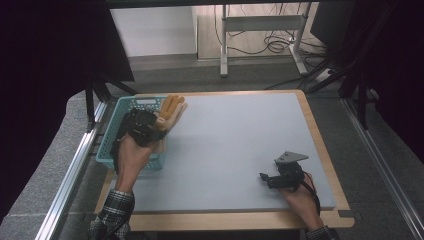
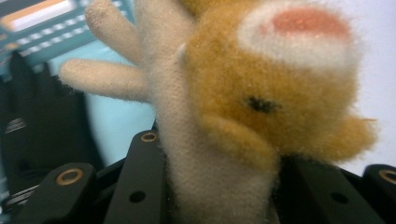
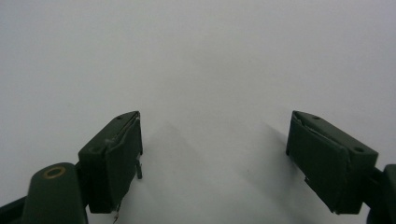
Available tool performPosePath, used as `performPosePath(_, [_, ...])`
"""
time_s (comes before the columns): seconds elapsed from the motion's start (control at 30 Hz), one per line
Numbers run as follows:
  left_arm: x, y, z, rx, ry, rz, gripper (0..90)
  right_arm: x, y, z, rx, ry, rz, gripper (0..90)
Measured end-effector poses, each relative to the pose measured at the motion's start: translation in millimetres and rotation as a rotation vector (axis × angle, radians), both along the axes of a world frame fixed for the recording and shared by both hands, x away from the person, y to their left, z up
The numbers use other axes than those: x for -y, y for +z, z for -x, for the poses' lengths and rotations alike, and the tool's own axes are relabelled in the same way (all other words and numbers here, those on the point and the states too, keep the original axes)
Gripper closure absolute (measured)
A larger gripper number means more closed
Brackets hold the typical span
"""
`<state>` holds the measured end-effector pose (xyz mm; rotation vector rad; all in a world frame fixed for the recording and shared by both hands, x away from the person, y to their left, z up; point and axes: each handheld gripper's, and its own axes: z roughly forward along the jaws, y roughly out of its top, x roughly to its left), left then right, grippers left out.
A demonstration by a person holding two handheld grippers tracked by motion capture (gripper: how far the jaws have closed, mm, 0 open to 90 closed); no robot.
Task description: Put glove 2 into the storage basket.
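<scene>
Gripping a fuzzy tan-and-cream plush toy [image 2: 224, 116], the left gripper [image 1: 150, 125] hangs over the teal basket [image 1: 112, 150]; right gripper [image 1: 272, 179] jaws gape.

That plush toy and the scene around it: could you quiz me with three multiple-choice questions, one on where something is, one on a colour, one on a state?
1. Where is the plush toy in the high view?
A. Over the right edge of the teal basket
B. On the floor
C. Beside the right gripper

2. What colour is the basket?
A. Red
B. Teal
C. Black

3. How do the right gripper's jaws stand?
A. Clamped on the toy
B. Clamped on a cable
C. Apart, with nothing between them

Answers:
1 A: the left gripper holds the toy at the basket's right rim.
2 B: its slatted walls are teal in the high view.
3 C: the right gripper view shows bare grey table surface between the two jaws.
</scene>
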<state>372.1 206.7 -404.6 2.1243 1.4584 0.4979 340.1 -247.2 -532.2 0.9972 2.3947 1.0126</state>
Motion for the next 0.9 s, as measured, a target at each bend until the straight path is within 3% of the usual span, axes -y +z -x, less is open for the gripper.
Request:
performPosePath(0.1, [-11.8, -2.3, -6.2, -0.009, 0.040, -0.013, 66.6, 0.0, 0.0, 0.0, 0.000, 0.000, 0.000, 17.8])
performPosePath(0.13, [-21.9, -5.8, -12.2, -0.026, 0.077, -0.022, 66.5, 0.0, 0.0, 0.0, 0.000, 0.000, 0.000, 17.8])
performPosePath(0.23, [-31.1, -10.4, -19.3, -0.049, 0.110, -0.041, 66.2, -0.1, 0.0, -0.1, 0.000, 0.000, 0.000, 17.8])
performPosePath(0.33, [-42.9, -21.6, -33.9, -0.095, 0.158, -0.072, 65.8, -0.1, 0.0, 0.0, 0.000, -0.001, 0.001, 17.8])
performPosePath(0.4, [-43.6, -25.0, -37.6, -0.106, 0.164, -0.082, 65.7, -0.1, 0.0, -0.1, 0.000, -0.001, 0.001, 17.8])
performPosePath(0.47, [-43.1, -36.0, -49.2, -0.142, 0.168, -0.111, 65.2, -0.2, 0.0, -0.1, 0.000, -0.001, 0.000, 17.8])
performPosePath(0.57, [-41.9, -44.3, -57.0, -0.165, 0.172, -0.116, 64.7, -0.2, 0.0, 0.0, -0.001, -0.001, 0.000, 17.8])
performPosePath(0.6, [-39.7, -53.5, -64.6, -0.194, 0.174, -0.136, 64.4, -0.2, 0.0, 0.0, -0.001, -0.002, 0.000, 17.8])
performPosePath(0.77, [-37.3, -73.1, -77.3, -0.248, 0.181, -0.162, 61.5, -0.2, 0.0, -0.1, -0.001, -0.002, -0.001, 17.8])
performPosePath(0.87, [-38.4, -90.4, -86.8, -0.296, 0.210, -0.232, 59.1, 0.1, 0.0, -0.2, 0.001, 0.001, 0.001, 17.8])
performPosePath(0.9, [-38.4, -90.4, -86.8, -0.296, 0.210, -0.232, 58.3, 0.1, 0.0, -0.2, 0.001, 0.001, 0.001, 17.8])
